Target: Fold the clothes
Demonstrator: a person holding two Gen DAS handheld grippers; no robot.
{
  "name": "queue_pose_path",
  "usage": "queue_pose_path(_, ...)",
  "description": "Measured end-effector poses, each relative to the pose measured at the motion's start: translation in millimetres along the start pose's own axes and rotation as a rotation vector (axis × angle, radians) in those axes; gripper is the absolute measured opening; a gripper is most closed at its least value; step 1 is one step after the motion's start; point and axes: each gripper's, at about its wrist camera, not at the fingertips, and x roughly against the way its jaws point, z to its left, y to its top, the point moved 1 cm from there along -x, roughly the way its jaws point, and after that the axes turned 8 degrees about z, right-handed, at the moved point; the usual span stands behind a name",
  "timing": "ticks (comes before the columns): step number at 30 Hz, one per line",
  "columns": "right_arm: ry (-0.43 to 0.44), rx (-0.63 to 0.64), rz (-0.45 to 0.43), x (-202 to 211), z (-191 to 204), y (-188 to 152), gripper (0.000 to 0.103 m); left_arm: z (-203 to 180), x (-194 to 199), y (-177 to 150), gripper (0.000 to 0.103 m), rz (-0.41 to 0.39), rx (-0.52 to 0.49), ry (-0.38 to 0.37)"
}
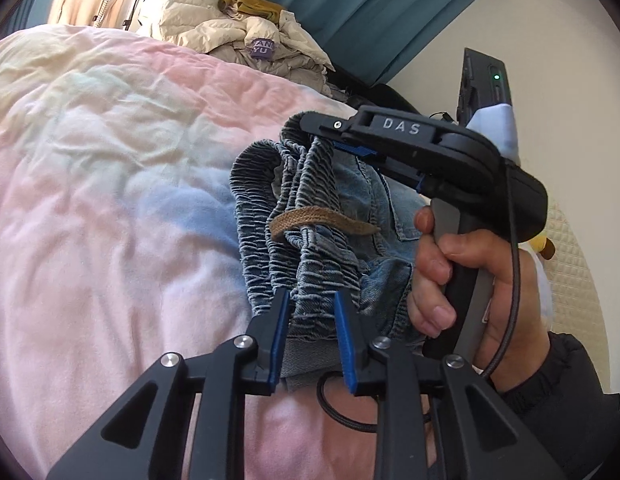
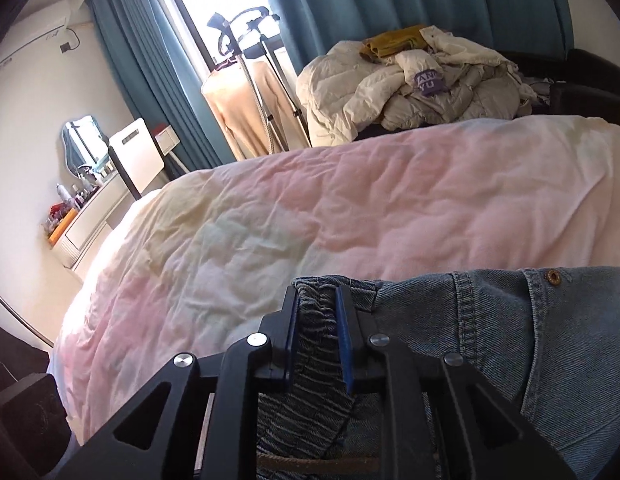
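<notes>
1. Now we see the jeans point(image 1: 310, 216), faded denim with a ribbed elastic waistband and a brown drawstring point(image 1: 322, 220), bunched above the wrinkled pink quilt point(image 1: 109, 200).
2. Our left gripper point(image 1: 312, 332) and right gripper point(image 2: 316, 328) each clamp the waistband.
3. Open quilt spreads left of the jeans.

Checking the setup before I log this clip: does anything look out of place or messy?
Nothing looks damaged. The jeans are bunched at the elastic waistband, gripped by the left gripper and right gripper, drawstring dangling loose. A crumpled cream puffer jacket is heaped beyond the duvet.
</notes>
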Motion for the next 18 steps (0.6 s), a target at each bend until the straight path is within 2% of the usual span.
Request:
queue_pose_path(4, 0.031, -0.020, 0.019, -19.5, -10.8, -6.6, 0.022, 11.8, -6.4, 2.2, 0.026, 0.026, 0.061, -0.032)
queue_pose_path(7, 0.048, -0.019, -0.006, -7.2, -8.7, -7.0, 0.028, 14.2, 1.6, -4.4, 0.029, 0.008, 0.093, -0.037)
queue_pose_path(8, 0.045, -0.022, -0.014, -1.2, -8.1, -7.6, 0.028, 13.5, 5.8, -7.3, 0.032, -0.007, 0.095, -0.031)
queue_pose_path(9, 0.042, -0.025, -0.022, 4.8, -7.6, -8.2, 0.028, 12.9, 10.0, -10.2, 0.042, -0.023, 0.098, -0.024)
queue_pose_path(10, 0.050, -0.041, -0.027, 13.2, -9.3, -10.1, 0.029, 11.7, 12.2, -12.8, 0.047, -0.025, 0.099, -0.027)
queue_pose_path(11, 0.058, -0.057, -0.032, 21.7, -11.1, -12.1, 0.029, 10.5, 14.4, -15.3, 0.048, -0.027, 0.100, -0.029)
queue_pose_path(14, 0.078, -0.096, -0.051, 52.3, -16.3, -22.0, 0.029, 8.1, 10.6, -25.4, 0.052, 0.029, 0.128, -0.097)
queue_pose_path(18, 0.042, -0.082, -0.123, 111.6, -19.1, -43.2, 0.029, 15.1, -2.3, -32.6, 0.059, 0.096, 0.236, -0.224)
